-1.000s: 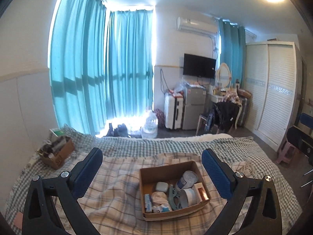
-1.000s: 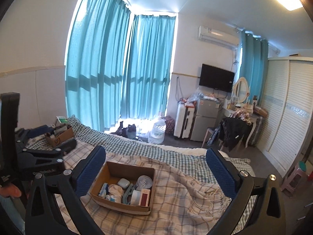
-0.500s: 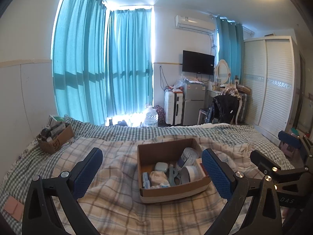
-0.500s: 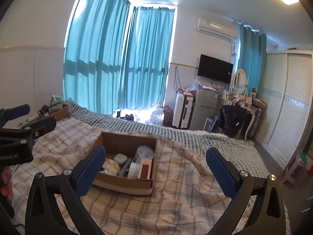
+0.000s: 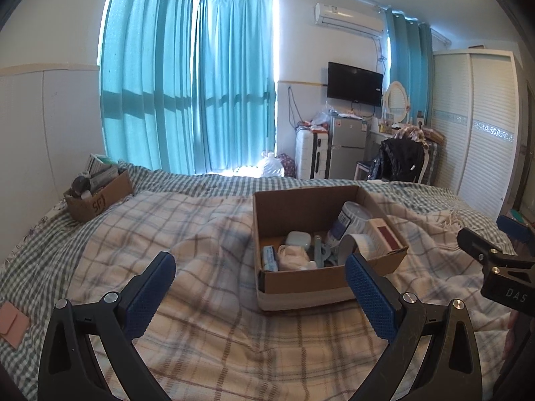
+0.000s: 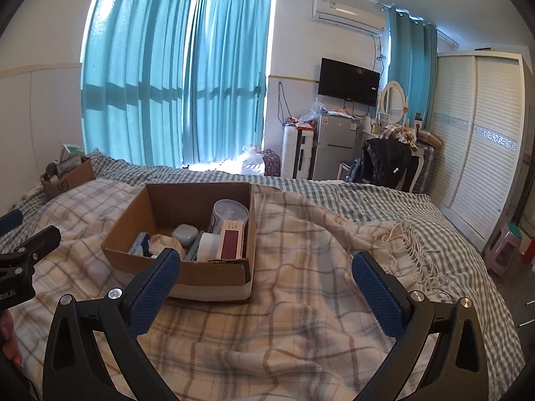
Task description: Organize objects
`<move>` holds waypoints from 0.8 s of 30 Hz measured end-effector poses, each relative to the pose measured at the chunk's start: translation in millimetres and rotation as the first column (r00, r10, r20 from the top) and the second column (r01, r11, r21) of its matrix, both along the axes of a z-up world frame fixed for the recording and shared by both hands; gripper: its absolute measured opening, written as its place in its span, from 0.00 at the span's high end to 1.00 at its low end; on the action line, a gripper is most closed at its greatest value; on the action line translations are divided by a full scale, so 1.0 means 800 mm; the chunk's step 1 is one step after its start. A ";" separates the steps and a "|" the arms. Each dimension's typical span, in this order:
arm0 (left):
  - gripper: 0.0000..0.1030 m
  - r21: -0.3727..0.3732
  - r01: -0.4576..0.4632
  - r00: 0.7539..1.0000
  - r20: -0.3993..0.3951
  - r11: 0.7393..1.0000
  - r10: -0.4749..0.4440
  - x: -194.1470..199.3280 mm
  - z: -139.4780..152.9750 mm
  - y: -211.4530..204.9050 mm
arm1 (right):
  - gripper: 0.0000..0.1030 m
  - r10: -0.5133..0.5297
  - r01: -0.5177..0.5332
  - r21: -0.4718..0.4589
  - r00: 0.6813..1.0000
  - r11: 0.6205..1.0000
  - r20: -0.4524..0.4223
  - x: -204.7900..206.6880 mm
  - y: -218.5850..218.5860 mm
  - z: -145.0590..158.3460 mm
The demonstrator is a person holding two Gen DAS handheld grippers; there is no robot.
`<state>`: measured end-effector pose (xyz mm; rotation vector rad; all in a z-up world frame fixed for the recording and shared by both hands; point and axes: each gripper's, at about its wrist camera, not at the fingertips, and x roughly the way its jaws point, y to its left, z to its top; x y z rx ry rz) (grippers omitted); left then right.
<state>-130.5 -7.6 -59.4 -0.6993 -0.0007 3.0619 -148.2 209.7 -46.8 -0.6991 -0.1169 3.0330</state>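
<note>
An open cardboard box (image 5: 301,289) (image 6: 207,275) sits on the plaid blanket on the bed. It holds a pale green case (image 5: 298,239), a white tape roll (image 5: 354,242), a red and white carton (image 6: 230,242), a round tin (image 6: 230,210) and other small items. My left gripper (image 5: 260,287) is open and empty, low over the blanket in front of the box. My right gripper (image 6: 264,285) is open and empty, just right of the box's near corner. A second cardboard box (image 5: 100,197) full of items stands at the bed's far left.
A pink flat item (image 5: 11,324) lies at the bed's left edge. The blanket's fringe (image 6: 411,244) trails to the right. Beyond the bed are blue curtains, a fridge (image 5: 347,147), a chair with a black jacket (image 6: 384,163) and a white wardrobe (image 6: 485,167).
Both grippers have come down and closer to the open box, which now looks larger. Each gripper now shows at the edge of the other's view. Both jaws stay open.
</note>
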 end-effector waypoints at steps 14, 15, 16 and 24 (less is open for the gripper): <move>0.00 0.015 -0.012 1.000 0.004 1.000 0.012 0.002 0.003 -0.005 | 0.00 0.008 -0.008 0.000 1.000 1.000 0.000 0.005 -0.002 0.003; 0.00 0.014 -0.014 1.000 0.006 1.000 0.013 0.002 0.003 -0.005 | 0.00 0.009 -0.009 0.000 1.000 1.000 0.000 0.006 -0.002 0.003; 0.00 0.014 -0.015 1.000 0.007 1.000 0.015 0.002 0.002 -0.006 | 0.00 0.010 -0.010 0.001 1.000 1.000 0.001 0.005 -0.002 0.003; 0.00 0.020 -0.017 1.000 0.015 1.000 0.017 0.002 0.001 -0.008 | 0.00 0.012 -0.012 0.002 1.000 1.000 0.002 0.004 -0.004 0.003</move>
